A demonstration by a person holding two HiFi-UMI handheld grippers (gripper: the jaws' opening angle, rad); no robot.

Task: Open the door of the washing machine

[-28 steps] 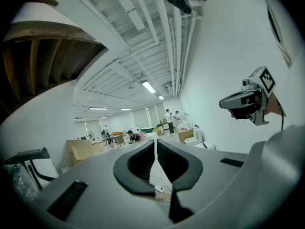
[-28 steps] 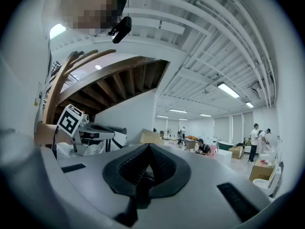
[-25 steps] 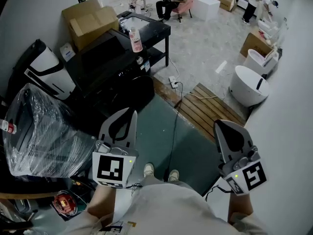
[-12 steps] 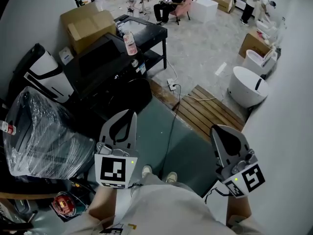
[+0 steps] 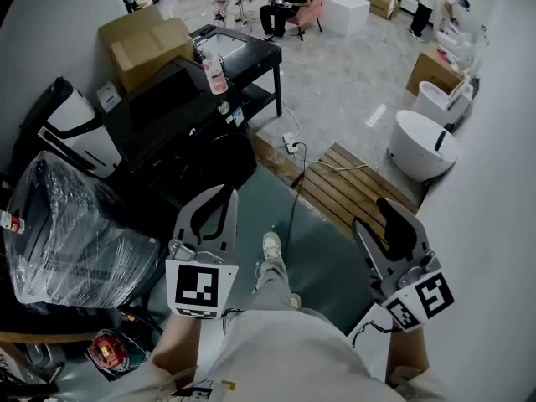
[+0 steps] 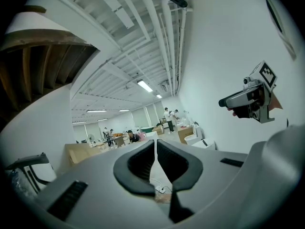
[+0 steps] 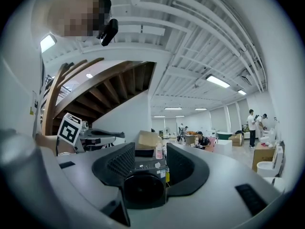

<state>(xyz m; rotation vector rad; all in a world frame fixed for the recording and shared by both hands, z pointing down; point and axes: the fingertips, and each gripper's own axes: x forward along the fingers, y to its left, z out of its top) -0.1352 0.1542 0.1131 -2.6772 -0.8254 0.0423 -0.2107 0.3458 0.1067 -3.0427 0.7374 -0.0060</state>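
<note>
Washing machine (image 5: 180,128): in the head view it stands upright on the floor at your upper left. It is a black box with a flat dark top. Its control strip and round door (image 5: 224,162) face down-right, toward the green floor mat (image 5: 314,254). The door sits flush with the front. Behind the machine a black tabletop (image 5: 251,50) carries a bottle (image 5: 213,72), with a cardboard box (image 5: 142,40) to its left. A plastic-wrapped bundle (image 5: 75,224) sits at the machine's lower left.

You hold the left tool (image 5: 228,193) with its tips pointing up the picture, just below the door and not touching it. The right tool (image 5: 374,216) is well apart from the left one, over the mat's right edge near the wooden slats (image 5: 352,187). Your shoe (image 5: 271,245) shows between the two tools.

In the left gripper view the left tool is clenched, with only a thin slit between the jaws and nothing in it. It points level down the room, and the right tool shows at the right against the white wall.

In the right gripper view the right tool's jaws are opening and stand wide apart, gripping nothing. The machine is framed in the gap, well beyond the tips. Its round door faces you squarely, with the control strip above it.
</note>
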